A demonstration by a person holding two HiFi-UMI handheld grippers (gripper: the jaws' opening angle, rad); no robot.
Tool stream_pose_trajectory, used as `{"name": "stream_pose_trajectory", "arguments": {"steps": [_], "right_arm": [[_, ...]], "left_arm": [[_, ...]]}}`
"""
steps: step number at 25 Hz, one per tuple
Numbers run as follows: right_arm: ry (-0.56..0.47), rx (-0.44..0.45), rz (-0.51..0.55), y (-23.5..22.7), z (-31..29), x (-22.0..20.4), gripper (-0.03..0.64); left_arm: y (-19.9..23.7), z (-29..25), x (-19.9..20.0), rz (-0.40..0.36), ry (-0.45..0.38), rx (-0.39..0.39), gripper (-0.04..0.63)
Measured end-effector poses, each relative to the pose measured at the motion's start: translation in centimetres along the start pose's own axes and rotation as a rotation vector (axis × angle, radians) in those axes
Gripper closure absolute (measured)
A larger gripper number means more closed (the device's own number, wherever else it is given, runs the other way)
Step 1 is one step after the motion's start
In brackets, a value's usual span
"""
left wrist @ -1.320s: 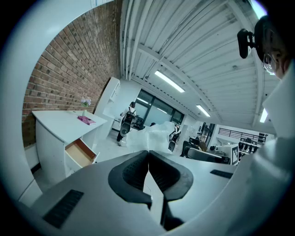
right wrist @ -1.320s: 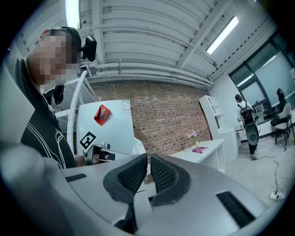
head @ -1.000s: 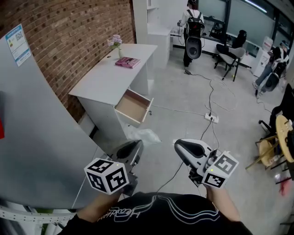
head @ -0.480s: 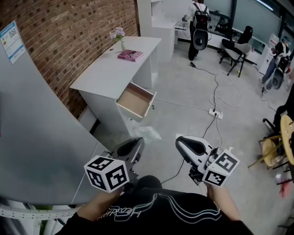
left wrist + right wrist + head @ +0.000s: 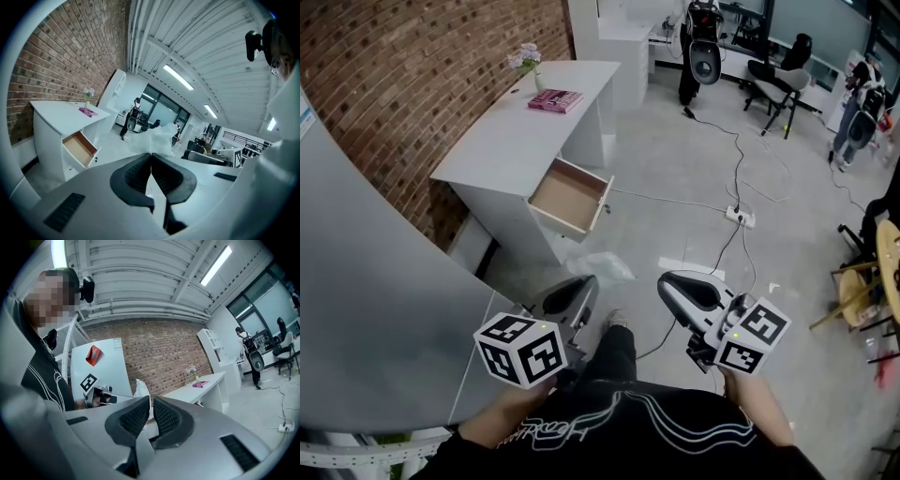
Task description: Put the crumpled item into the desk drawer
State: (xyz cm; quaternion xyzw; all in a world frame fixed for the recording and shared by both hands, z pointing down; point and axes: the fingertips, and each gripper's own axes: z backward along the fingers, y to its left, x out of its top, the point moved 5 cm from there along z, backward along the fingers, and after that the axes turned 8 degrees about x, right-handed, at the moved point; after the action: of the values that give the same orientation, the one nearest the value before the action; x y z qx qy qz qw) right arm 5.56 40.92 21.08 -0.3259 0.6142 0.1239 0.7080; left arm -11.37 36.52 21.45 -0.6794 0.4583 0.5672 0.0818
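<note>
Left gripper [image 5: 575, 289], head view: jaws closed on one crumpled plastic wrap [image 5: 598, 266], held near the desk [image 5: 506, 141], in front of its one open drawer [image 5: 567, 195]. Right gripper [image 5: 672, 287]: one, farther from the desk.
Left gripper view: pads pinch the wrap's lower edge. Likely featherlight, soft, slippery; best pinched at a bunched fold.
Right gripper view: jaws nearly together, empty.

Book [image 5: 555, 100] on desk [image 5: 497, 155], vase [image 5: 527, 67] beyond book
</note>
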Motion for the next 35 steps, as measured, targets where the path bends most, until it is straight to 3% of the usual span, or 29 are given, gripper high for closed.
{"name": "stream_pose_trajectory", "arguments": {"steps": [9,23,30,35], "right_arm": [[0.038,-0.012,-0.04,-7.7,-5.2,-0.4,0.563],[0.163,-0.023,-0.126,-29.6,-21.0,0.4,0.561],[0.214,-0.066,-0.149,-37.6,-26.2,-0.8,0.562],[0.274,-0.081,-0.155,-40.8,-28.3,-3.2,0.563]], "left_arm": [[6.3,-6.9,2.1,0.046,0.035,0.008,0.572],[24.1,-26.0,9.2,0.123,0.144,0.091,0.572],[31.3,-33.1,9.7,0.126,0.196,0.128,0.572],[34.7,-36.5,9.0,0.14,0.201,0.177,0.572]]}}
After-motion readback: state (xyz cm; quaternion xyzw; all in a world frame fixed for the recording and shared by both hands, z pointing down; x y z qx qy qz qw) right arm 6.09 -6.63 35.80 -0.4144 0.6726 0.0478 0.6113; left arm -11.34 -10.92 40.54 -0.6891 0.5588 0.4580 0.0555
